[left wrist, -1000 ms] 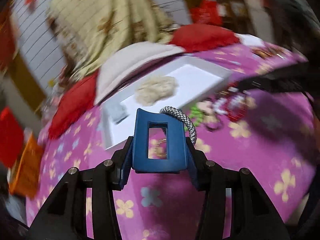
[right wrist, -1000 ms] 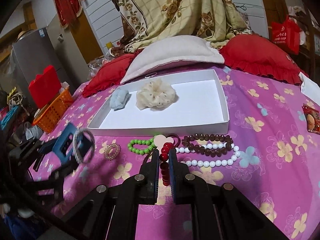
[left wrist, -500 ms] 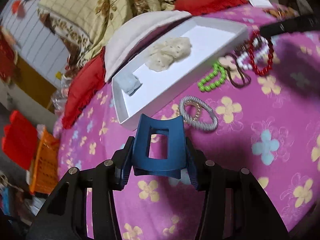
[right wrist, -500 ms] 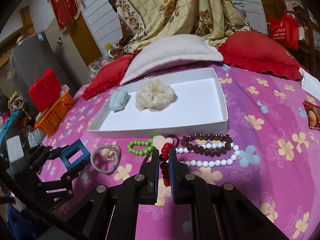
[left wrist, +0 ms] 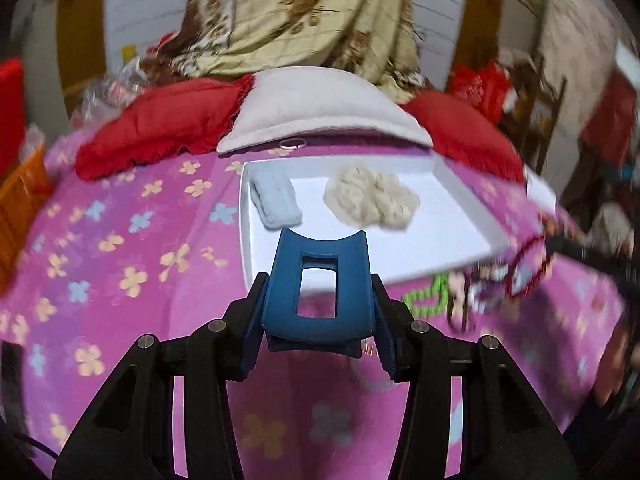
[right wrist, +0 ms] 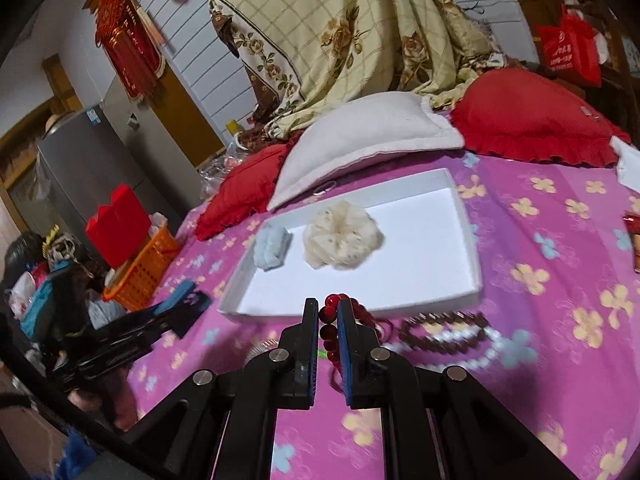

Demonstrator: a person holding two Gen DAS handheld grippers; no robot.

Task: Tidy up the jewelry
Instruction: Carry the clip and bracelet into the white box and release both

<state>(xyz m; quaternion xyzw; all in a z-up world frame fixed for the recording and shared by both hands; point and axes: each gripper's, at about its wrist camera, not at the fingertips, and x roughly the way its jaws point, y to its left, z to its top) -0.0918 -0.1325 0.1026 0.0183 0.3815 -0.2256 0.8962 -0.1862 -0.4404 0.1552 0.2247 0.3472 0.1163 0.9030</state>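
My left gripper [left wrist: 318,312] is shut on a blue hair claw clip [left wrist: 318,288] and holds it just before the near left edge of the white tray [left wrist: 472,196]. The tray holds a cream scrunchie [left wrist: 370,200] and a pale blue scrunchie [left wrist: 276,204]. My right gripper [right wrist: 329,320] is shut on a red bead bracelet [right wrist: 330,322], lifted in front of the tray [right wrist: 464,232]. A brown bead bracelet [right wrist: 444,326] and a white bead string [right wrist: 472,344] lie on the pink cloth to its right. Green beads [left wrist: 426,304] lie near the tray's front.
A pink flowered cloth [right wrist: 560,280] covers the surface. A white pillow [right wrist: 368,140] and red cushions [right wrist: 532,120] lie behind the tray. An orange basket [right wrist: 144,264] with a red box stands at the left. The left gripper and its clip [right wrist: 176,304] show at the left.
The left gripper has swung to face the tray with the clip; the silver ring it carried dropped onto the cloth. The right gripper has lifted the red bracelet toward the tray.
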